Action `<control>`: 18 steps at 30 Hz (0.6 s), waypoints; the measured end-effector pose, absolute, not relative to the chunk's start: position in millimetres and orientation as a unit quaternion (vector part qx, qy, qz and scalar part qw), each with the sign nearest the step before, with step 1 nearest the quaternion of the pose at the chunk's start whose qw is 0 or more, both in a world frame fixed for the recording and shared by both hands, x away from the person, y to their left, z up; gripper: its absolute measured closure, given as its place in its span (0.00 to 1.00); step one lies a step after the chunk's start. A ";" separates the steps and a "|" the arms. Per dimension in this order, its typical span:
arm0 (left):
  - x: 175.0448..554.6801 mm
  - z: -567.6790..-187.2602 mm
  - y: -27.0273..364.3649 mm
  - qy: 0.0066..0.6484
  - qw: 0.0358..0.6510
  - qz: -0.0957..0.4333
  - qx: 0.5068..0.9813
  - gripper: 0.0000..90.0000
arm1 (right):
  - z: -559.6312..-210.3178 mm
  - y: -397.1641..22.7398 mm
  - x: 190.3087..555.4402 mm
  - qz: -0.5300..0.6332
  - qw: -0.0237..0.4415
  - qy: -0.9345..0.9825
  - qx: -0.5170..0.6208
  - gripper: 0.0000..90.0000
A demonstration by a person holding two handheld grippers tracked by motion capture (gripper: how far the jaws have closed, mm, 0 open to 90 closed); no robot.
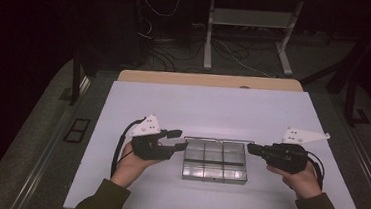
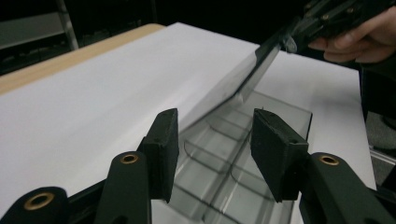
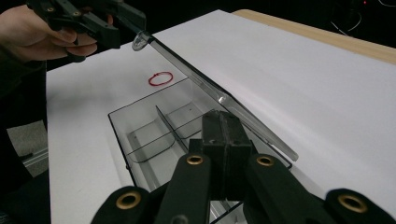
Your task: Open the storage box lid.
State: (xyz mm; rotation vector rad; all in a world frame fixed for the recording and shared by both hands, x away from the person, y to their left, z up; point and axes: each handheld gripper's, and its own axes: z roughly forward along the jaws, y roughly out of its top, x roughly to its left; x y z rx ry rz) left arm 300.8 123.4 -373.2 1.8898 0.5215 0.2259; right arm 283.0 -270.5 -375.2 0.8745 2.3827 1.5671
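A clear plastic box (image 1: 213,178) with six compartments sat in the middle of a white bench (image 1: 203,106), and a person held a gripper at each end of it. The left gripper (image 1: 181,139) was at the box's 9 o'clock and the right gripper (image 1: 249,148) at its 3 o'clock.

The box's hinged lid (image 3: 196,77) stood raised at a slant over the far wall, leaving the compartments open and, as far as could be seen, empty. The right gripper's jaws were pressed together and appeared to pinch the lid's edge at that end. The left gripper's jaws were spread, with the lid's other corner just ahead of them and neither pad pressing on it. A small red rubber band (image 3: 160,78) lay on the bench beyond the box's left end, apart from it.

The step in hand looked like working the lid, with the right gripper alone bearing it. The next move probably called for that grip to carry the thin lid steadily around its hinge without twisting it. The left jaws would need to stay clear, or steady the box so it didn't slide.
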 end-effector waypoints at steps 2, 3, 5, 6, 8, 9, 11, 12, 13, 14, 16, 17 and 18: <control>304.4 -371.0 119.5 0.214 0.553 0.096 0.799 0.57 | -374.3 -270.5 284.5 0.523 0.080 0.796 0.293 0.99; 305.8 -370.3 118.0 0.212 0.553 0.095 0.800 0.58 | -373.9 -270.4 285.2 0.523 0.080 0.797 0.292 0.99; 307.6 -369.2 114.6 0.209 0.556 0.098 0.799 0.60 | -373.4 -270.4 286.8 0.523 0.080 0.797 0.292 0.99; 308.4 -368.7 113.5 0.204 0.558 0.097 0.798 0.62 | -373.1 -270.5 288.1 0.523 0.081 0.797 0.291 0.99; 308.8 -368.0 111.0 0.203 0.561 0.097 0.797 0.65 | -372.5 -270.4 289.6 0.524 0.080 0.796 0.292 0.99; 309.1 -367.3 110.1 0.201 0.559 0.102 0.798 0.67 | -371.9 -270.6 290.6 0.523 0.080 0.797 0.292 0.99; 309.5 -366.7 110.0 0.202 0.559 0.104 0.797 0.70 | -371.0 -270.1 292.2 0.523 0.079 0.797 0.291 0.99; 309.4 -366.7 109.9 0.203 0.560 0.104 0.796 0.71 | -370.7 -269.7 292.5 0.523 0.080 0.797 0.291 0.99; 309.3 -366.6 109.9 0.200 0.559 0.106 0.798 0.71 | -370.5 -269.6 292.8 0.523 0.081 0.797 0.291 0.99; 308.9 -366.4 109.9 0.199 0.559 0.106 0.798 0.72 | -370.1 -269.6 292.9 0.523 0.081 0.797 0.290 0.99; 307.7 -366.0 109.6 0.199 0.559 0.106 0.798 0.73 | -369.8 -269.8 292.4 0.524 0.081 0.797 0.290 0.99; 307.2 -365.6 109.5 0.198 0.559 0.107 0.798 0.73 | -369.8 -270.2 292.4 0.523 0.082 0.797 0.291 0.99; 306.6 -365.3 109.5 0.198 0.558 0.106 0.799 0.74 | -369.7 -270.8 292.5 0.524 0.082 0.796 0.292 0.99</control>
